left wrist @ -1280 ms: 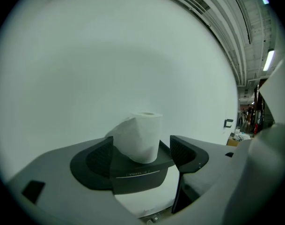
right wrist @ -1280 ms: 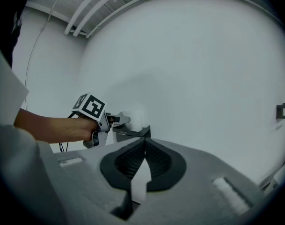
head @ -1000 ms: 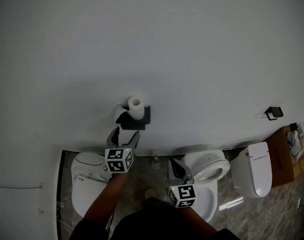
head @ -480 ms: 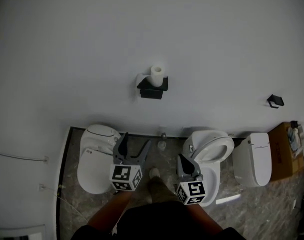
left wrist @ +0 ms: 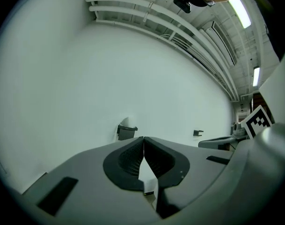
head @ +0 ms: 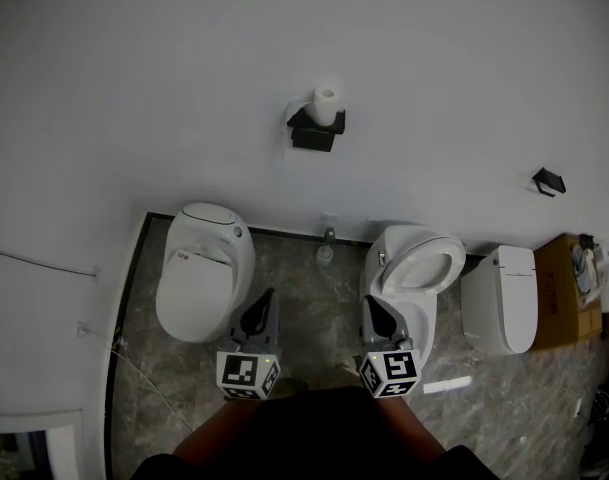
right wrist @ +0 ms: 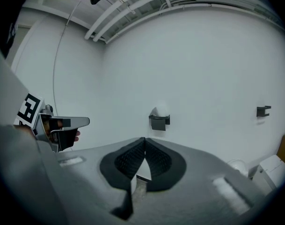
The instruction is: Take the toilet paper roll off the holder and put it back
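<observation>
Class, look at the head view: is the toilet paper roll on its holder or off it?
On. The white toilet paper roll stands on end atop the black holder, hole facing up.

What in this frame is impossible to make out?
- Head view: how the white toilet paper roll sits on the black wall holder; too small.
- Head view: what the small black wall bracket is; too small.
- Head view: contents of the brown cardboard box; too small and dim.

Left gripper [head: 269, 296] and right gripper [head: 370, 303]: grey moulded bodies with tapered jaws. Pads [left wrist: 129, 157] are black and finely ribbed. Each gripper carries a white cube [head: 248, 374] printed with black square markers. The person wears dark clothing [head: 314, 436]; forearms [head: 209, 438] are bare.
</observation>
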`<state>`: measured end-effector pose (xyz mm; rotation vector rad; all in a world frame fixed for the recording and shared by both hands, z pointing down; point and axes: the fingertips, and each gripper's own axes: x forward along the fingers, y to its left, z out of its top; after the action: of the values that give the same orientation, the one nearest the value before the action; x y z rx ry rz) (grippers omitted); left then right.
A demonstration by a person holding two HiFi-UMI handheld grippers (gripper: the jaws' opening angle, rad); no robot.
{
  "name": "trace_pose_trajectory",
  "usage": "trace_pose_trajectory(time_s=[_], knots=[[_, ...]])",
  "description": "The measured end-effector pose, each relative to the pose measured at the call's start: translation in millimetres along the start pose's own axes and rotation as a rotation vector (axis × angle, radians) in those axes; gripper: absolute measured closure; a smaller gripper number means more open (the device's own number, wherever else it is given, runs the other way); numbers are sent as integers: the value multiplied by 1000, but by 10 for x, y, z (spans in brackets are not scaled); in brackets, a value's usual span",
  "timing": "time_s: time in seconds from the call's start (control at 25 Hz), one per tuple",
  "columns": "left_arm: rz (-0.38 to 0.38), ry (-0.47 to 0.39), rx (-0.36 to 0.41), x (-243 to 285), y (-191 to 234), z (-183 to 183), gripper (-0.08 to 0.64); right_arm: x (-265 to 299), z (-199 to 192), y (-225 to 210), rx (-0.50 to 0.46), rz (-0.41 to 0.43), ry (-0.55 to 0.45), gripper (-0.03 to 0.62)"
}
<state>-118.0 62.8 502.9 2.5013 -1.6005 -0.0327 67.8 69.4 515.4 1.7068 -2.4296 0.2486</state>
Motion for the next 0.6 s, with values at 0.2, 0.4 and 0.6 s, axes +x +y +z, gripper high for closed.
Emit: trace_pose_trajectory(time_s=[0.2,0.4,0.6], knots=[[8,33,42,-256,-324,-150,541,-388,-32,-19,-28,18,-27,595],[5,36,74,-385,-785,-262,541,-746,-95,-103,-28,25,-45,595],[2,67,64,-518,-1248,-434,541,-1137,-64,-189,-18,32,-61,595]])
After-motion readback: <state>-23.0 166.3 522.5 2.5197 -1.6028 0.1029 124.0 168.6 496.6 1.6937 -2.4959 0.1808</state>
